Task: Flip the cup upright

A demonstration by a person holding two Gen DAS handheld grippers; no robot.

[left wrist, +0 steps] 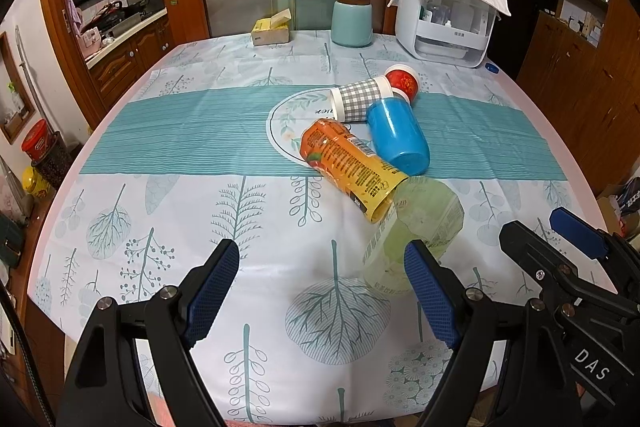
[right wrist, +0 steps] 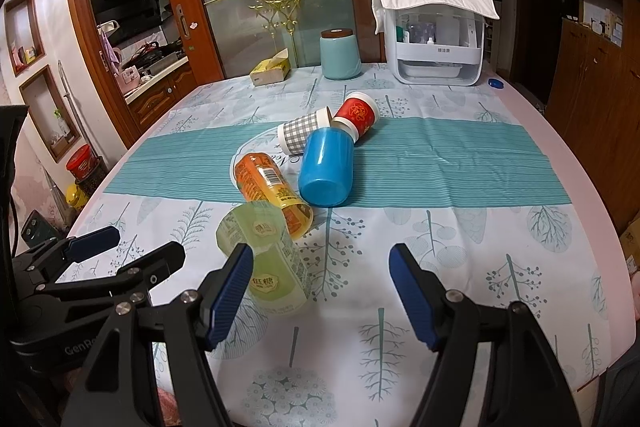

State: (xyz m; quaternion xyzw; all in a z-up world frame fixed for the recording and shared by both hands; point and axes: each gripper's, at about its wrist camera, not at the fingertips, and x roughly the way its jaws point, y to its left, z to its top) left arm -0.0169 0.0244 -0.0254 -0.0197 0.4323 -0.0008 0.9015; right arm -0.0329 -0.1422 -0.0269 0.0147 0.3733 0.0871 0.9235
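Seemingly ready to reach, the left hand-held gripper (left wrist: 322, 291) hangs spread and empty over the bench (left wrist: 168, 267), with the tipped pale green cup (left wrist: 416, 227) just beyond its right finger. Likewise, the right hand-held gripper (right wrist: 322, 293) is spread and empty, the green cup (right wrist: 268, 259) lying by its left finger, touching the orange cup (right wrist: 272, 191).

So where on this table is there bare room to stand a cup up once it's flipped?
Free: the tablecloth left of the orange cup, toward the kitchen side, and the near right stretch beyond the right gripper. Crowded: the centre, where the blue cup, checked cup, red cup and pale green cup cluster.
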